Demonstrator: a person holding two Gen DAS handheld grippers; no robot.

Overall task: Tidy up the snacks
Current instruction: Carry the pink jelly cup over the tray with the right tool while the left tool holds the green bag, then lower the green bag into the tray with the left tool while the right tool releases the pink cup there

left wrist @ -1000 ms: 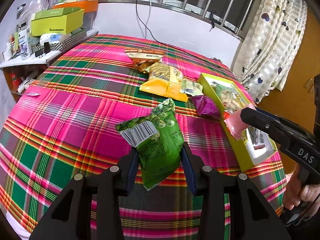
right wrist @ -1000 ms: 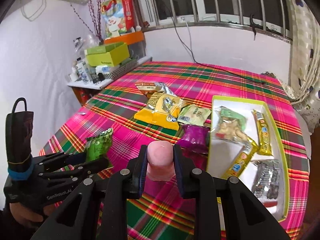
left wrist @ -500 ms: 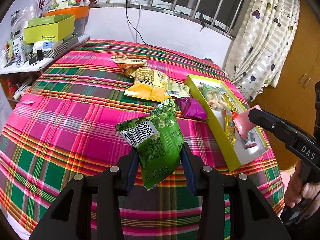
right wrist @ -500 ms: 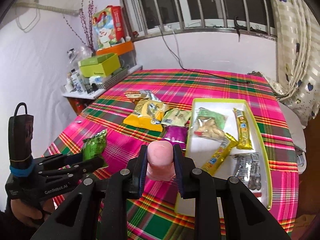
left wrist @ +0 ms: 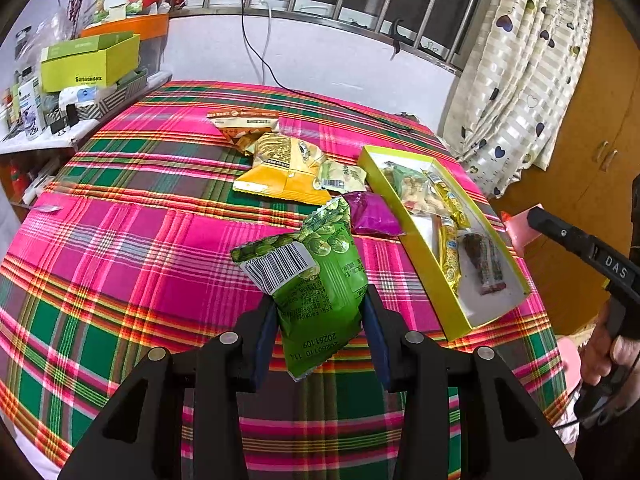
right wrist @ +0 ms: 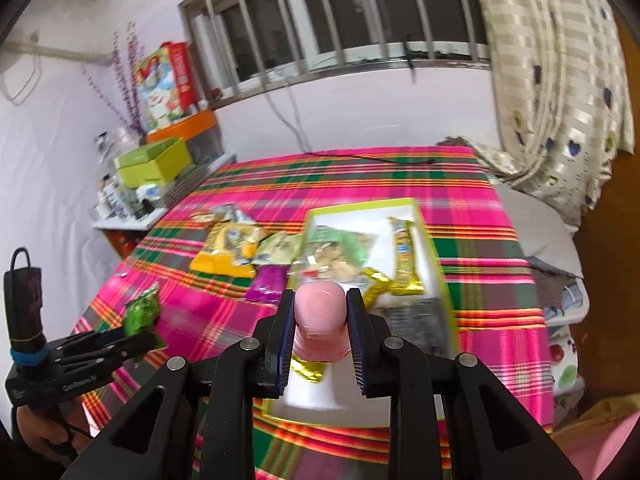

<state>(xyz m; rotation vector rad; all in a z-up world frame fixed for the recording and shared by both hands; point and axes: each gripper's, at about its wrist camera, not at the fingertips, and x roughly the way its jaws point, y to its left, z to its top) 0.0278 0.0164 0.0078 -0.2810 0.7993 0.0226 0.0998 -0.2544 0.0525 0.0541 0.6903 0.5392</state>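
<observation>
The left gripper [left wrist: 320, 320] is clenched on a green snack bag [left wrist: 316, 280] above the near plaid tablecloth [left wrist: 120, 248], while the right gripper [right wrist: 320, 316] grasps a pink packet [right wrist: 320, 320] over the near end of the yellow box [right wrist: 434, 256].

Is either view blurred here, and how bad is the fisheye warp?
Left wrist view: sharp, the barcode on the green packet reads cleanly; the tablecloth stripes bow with fisheye warp. Right wrist view: motion-blurred, the tray and its snacks smear, while the pink packet between the fingers stays fairly crisp; the window bars look soft and curved.
</observation>
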